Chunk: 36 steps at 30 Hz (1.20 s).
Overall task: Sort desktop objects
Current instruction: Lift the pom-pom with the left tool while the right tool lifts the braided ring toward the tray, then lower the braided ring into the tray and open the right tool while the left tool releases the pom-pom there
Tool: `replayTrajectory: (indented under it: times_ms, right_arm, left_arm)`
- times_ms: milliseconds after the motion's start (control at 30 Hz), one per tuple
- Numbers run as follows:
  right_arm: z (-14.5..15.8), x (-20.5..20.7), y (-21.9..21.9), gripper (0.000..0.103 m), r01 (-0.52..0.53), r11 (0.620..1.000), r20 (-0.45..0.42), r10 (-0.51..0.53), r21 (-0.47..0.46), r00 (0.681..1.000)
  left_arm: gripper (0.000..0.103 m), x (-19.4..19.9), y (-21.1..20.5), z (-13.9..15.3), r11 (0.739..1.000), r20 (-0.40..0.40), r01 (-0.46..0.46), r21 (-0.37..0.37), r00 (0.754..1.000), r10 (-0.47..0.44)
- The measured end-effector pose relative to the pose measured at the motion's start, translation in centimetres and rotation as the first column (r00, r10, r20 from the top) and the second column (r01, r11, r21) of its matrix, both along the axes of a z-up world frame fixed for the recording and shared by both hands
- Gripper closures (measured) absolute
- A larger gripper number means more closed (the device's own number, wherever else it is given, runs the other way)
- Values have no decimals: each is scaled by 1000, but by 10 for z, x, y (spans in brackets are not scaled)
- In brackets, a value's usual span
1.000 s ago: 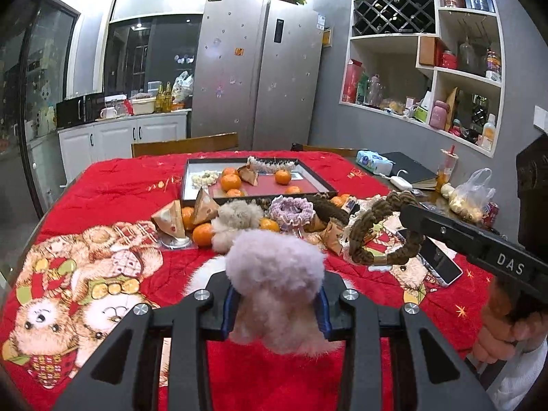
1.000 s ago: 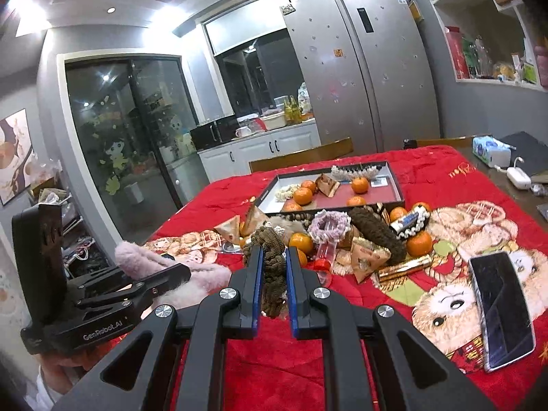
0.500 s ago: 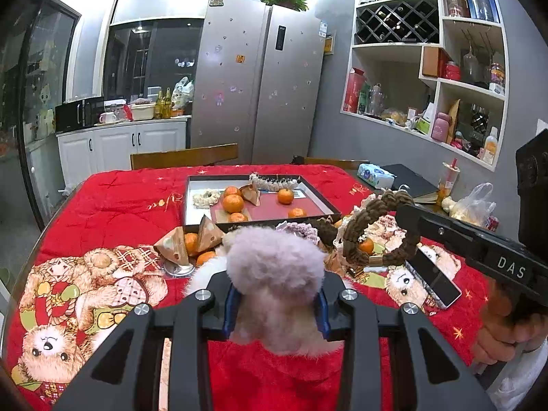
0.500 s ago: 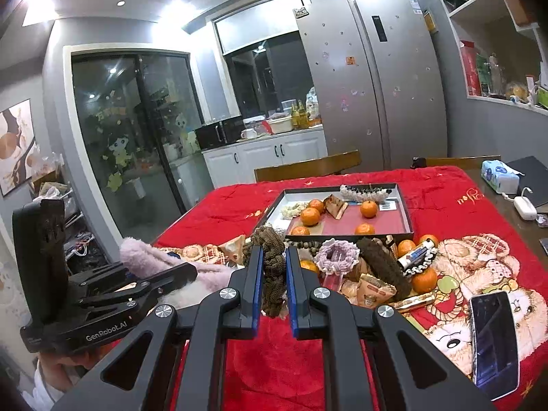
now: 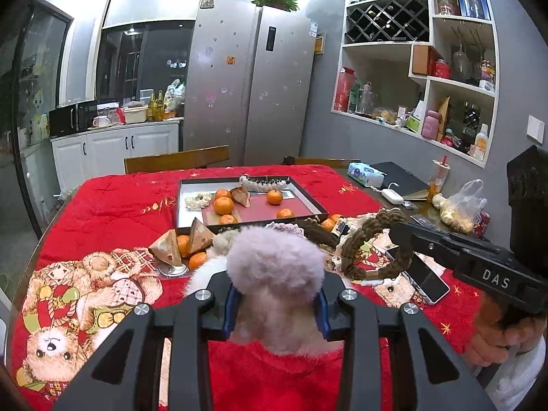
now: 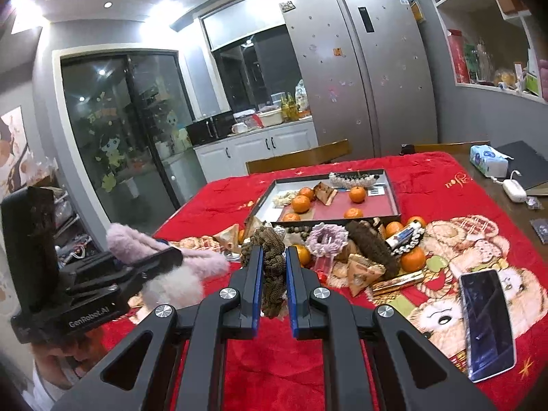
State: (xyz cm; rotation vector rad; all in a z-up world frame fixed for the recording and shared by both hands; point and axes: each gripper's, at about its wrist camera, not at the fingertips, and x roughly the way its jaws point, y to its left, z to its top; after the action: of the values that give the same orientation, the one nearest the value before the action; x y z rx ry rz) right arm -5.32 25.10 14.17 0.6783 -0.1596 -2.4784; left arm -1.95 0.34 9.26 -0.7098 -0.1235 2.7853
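Both grippers are gripping: left gripper (image 5: 275,308) clamping a fluffy pink-and-white plush hairband (image 5: 275,274), right gripper (image 6: 273,282) pinching a brown braided hairband (image 6: 270,267), above the near table. Carrying seems underway; next likely calls for reaching the far black tray (image 5: 308,194).

Lay at the far middle of the desk (image 6: 212,202) a tray (image 6: 394,191) holding tangerines (image 6: 301,203), with a heap of scrunchies (image 6: 327,236) and packets (image 6: 363,274) just before it, a phone (image 6: 486,322) nearer right, a tissue pack (image 6: 488,161) far right.
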Motion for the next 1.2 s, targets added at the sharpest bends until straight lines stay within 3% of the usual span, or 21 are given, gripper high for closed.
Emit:
replayTrajectory:
  times_ms: [100,533,767,1200]
  right_arm:
    - [5,-12,5,90,1,1000,8,-1,-13,1000]
    - [23,-86,3,90,-10,999,30,11,-30,999]
    - [34,-121,-4,90,-14,1000,26,15,-25,1000]
    - [38,-186,-10,90,21,1000,42,-21,2,999]
  left_arm:
    - [67,-11,-4,1,999,31,-5,34,1000,4]
    - [67,-83,-18,15,999,73,-46,25,996,44]
    - [67,-136,-21,23,999,85,-27,38,996,24]
    - [66,-228,-8,39,1000,70,21,-5,997,-21]
